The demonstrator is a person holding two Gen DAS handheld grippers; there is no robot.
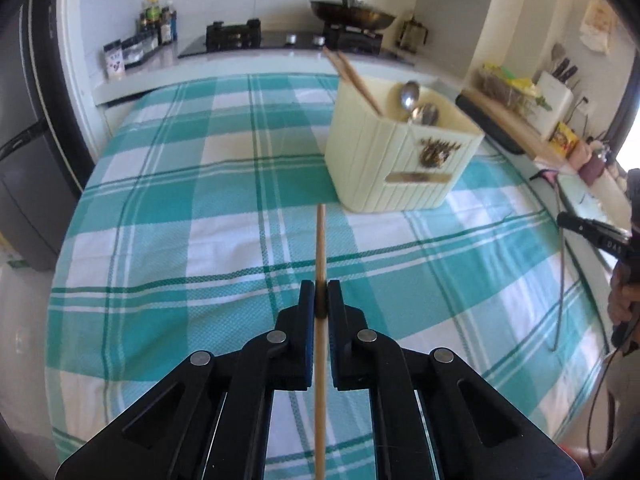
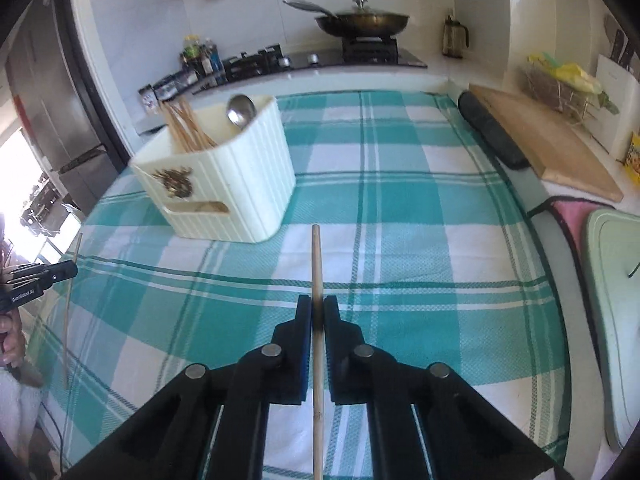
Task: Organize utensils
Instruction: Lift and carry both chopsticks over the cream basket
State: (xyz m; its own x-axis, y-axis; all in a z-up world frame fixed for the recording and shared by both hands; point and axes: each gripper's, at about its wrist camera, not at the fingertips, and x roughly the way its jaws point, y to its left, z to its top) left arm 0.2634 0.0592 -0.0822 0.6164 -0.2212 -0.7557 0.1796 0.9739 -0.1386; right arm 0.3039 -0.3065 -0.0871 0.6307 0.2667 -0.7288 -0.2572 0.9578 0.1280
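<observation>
My left gripper (image 1: 320, 292) is shut on a wooden chopstick (image 1: 320, 240) that sticks out ahead over the teal checked cloth (image 1: 200, 200). My right gripper (image 2: 317, 304) is likewise shut on a second chopstick (image 2: 316, 256). A cream ribbed utensil holder (image 1: 400, 152) stands ahead and to the right in the left wrist view. The same holder (image 2: 224, 184) is ahead and to the left in the right wrist view. It holds chopsticks (image 2: 188, 124) in one compartment and metal spoons (image 1: 412, 96) in the other. Each gripper shows at the edge of the other's view, the left gripper (image 2: 60, 272) with its chopstick (image 2: 68, 308).
A wooden cutting board (image 2: 552, 148) and a black roll (image 2: 492, 136) lie along the cloth's right side. Nearer are a pink cloth (image 2: 572, 216) and a pale green board (image 2: 616, 300). Behind is a stove with a lidded pan (image 2: 364, 20); a fridge (image 2: 48, 100) stands left.
</observation>
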